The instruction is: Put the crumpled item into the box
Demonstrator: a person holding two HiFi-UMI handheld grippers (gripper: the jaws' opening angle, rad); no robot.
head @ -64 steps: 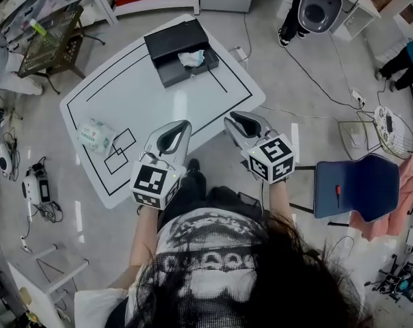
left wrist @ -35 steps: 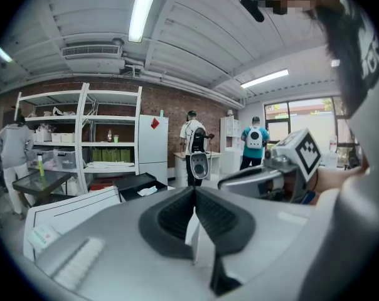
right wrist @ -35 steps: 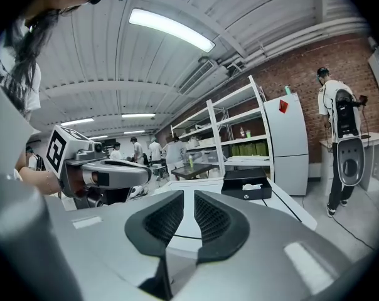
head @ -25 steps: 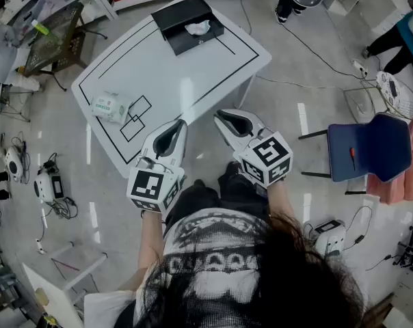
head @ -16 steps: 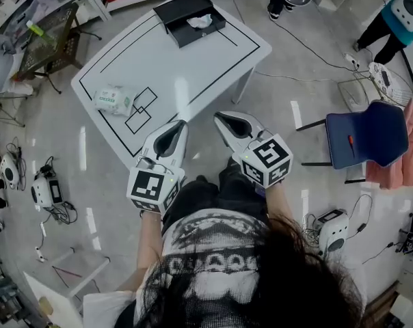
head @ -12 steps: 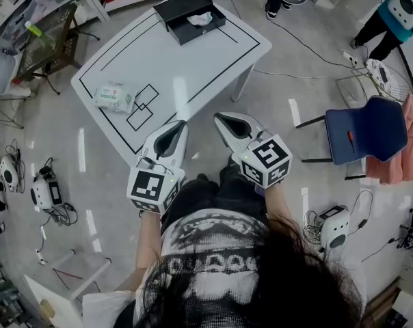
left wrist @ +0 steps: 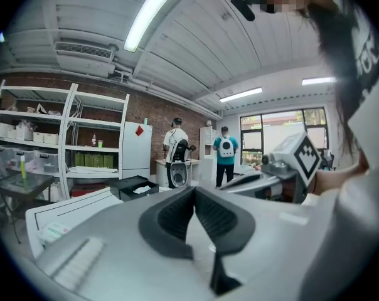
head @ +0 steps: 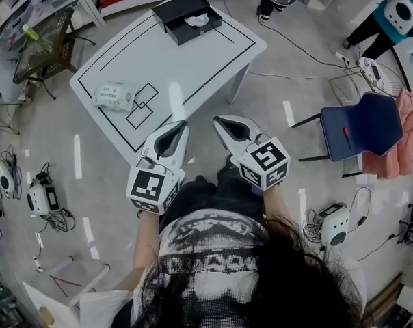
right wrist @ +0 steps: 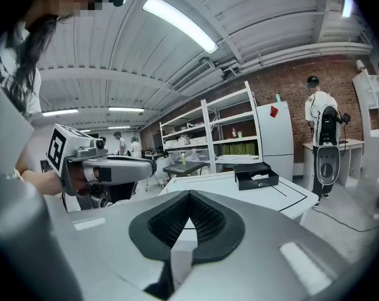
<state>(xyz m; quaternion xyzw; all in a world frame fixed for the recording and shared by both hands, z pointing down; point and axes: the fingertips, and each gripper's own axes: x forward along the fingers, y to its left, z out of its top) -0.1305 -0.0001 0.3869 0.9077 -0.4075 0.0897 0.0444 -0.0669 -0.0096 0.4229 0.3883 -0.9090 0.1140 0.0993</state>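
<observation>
A black box [head: 188, 16] stands at the far end of the white table [head: 158, 53], with the white crumpled item [head: 197, 20] lying inside it. I hold both grippers close to my body, short of the table's near edge. The left gripper [head: 184, 124] is shut with nothing in it, and so is the right gripper [head: 219, 120]. In the left gripper view its tips [left wrist: 194, 189] meet, and the box [left wrist: 133, 185] shows far off. The right gripper view shows the tips [right wrist: 189, 194] closed and the box [right wrist: 256, 176] beyond.
A packet of wipes [head: 114, 96] lies at the table's left side beside taped squares. A blue chair [head: 360, 125] with pink cloth stands at the right. A dark side table [head: 46, 43] and shelves are at the far left. Cables and small devices lie on the floor; people stand beyond.
The table has drawn farther away and up in the head view as the person stepped back. Both grippers stay shut and empty, held in the same pose.
</observation>
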